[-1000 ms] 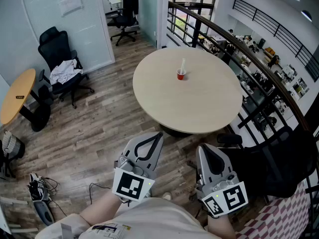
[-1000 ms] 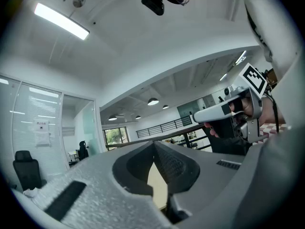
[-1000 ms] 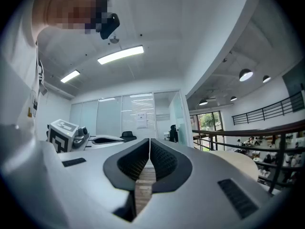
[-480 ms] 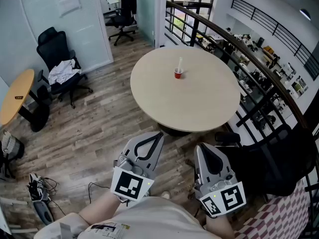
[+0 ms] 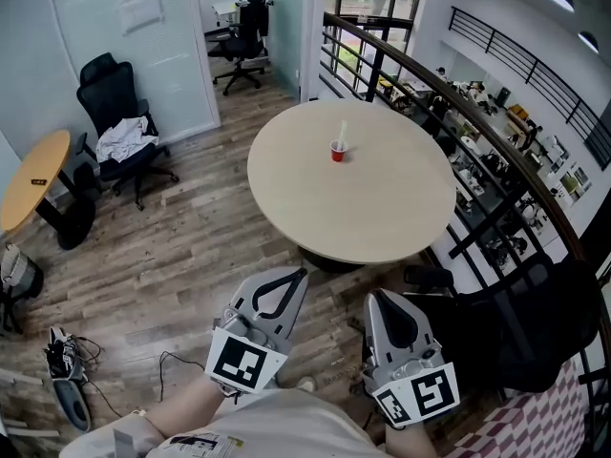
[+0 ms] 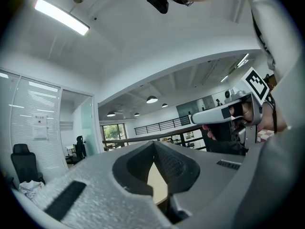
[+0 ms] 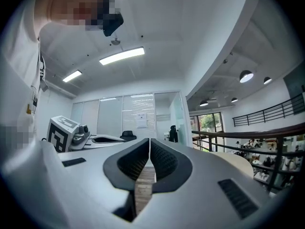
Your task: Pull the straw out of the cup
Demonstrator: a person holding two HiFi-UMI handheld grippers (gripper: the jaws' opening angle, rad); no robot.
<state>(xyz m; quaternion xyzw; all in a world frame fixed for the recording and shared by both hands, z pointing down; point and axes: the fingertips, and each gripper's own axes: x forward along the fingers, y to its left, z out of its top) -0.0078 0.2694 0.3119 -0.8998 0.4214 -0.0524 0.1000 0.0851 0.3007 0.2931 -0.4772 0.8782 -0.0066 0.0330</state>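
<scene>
Hovering side by side, the left tongs and right tongs each have their jaws pressed together with nothing between them. Well ahead of both, the cup stands on the table, the straw sticking out of it.

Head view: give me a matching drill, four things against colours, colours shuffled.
Things:
1. cup
2. straw
3. round table
4. office chair

Colours:
a. black
b. red
c. white
d. pale beige

Pairs: 1-b, 2-c, 3-d, 4-a
</scene>
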